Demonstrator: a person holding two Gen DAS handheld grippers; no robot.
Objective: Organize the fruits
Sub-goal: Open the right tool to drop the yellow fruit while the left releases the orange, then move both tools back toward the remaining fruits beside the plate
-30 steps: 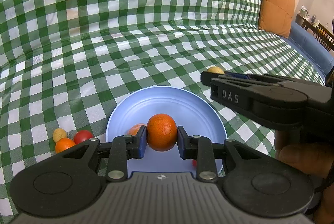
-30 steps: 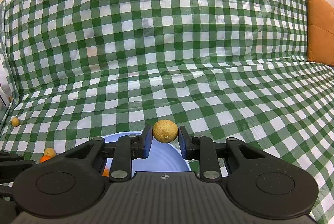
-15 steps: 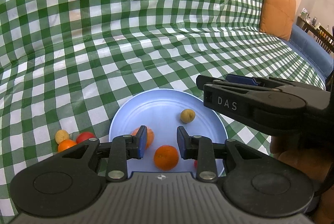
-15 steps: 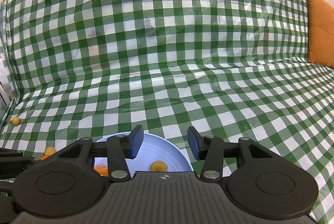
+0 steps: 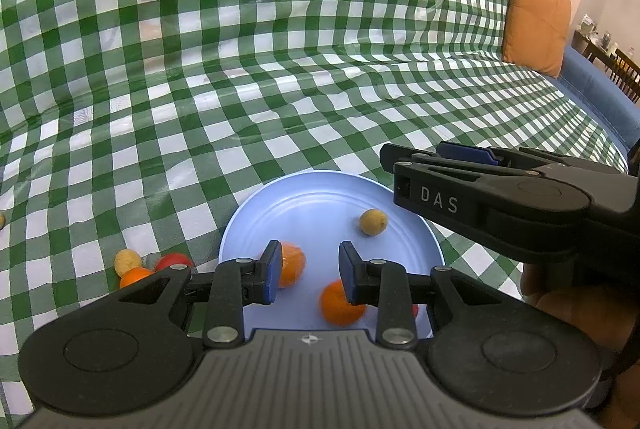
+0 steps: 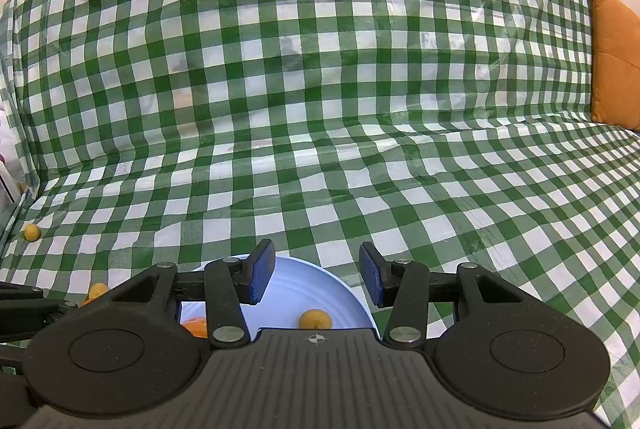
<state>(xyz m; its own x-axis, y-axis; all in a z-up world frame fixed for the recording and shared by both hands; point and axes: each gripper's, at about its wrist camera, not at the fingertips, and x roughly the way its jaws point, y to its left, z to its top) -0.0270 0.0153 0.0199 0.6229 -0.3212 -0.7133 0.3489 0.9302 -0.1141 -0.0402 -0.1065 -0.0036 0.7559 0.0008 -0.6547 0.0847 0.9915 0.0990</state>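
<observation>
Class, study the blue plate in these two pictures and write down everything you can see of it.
The plate is round, pale blue and smooth, with faint rings on its shallow face and a low rim. It lies flat on the green checked cloth. On it rest two oranges, a small yellowish fruit near its far right edge, and a sliver of something red. Both grippers hover above it with jaws open; neither visibly touches it. Its near edge is hidden.

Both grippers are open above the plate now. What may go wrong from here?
1. The plate is shallow, and the yellow fruit lies near its far rim, so a nudge may roll it onto the cloth.
2. The left gripper hangs low over two oranges; a sideways move may knock them.
3. The right gripper is close beside the left; reaching for the three fruits left of the plate, they may collide.
</observation>
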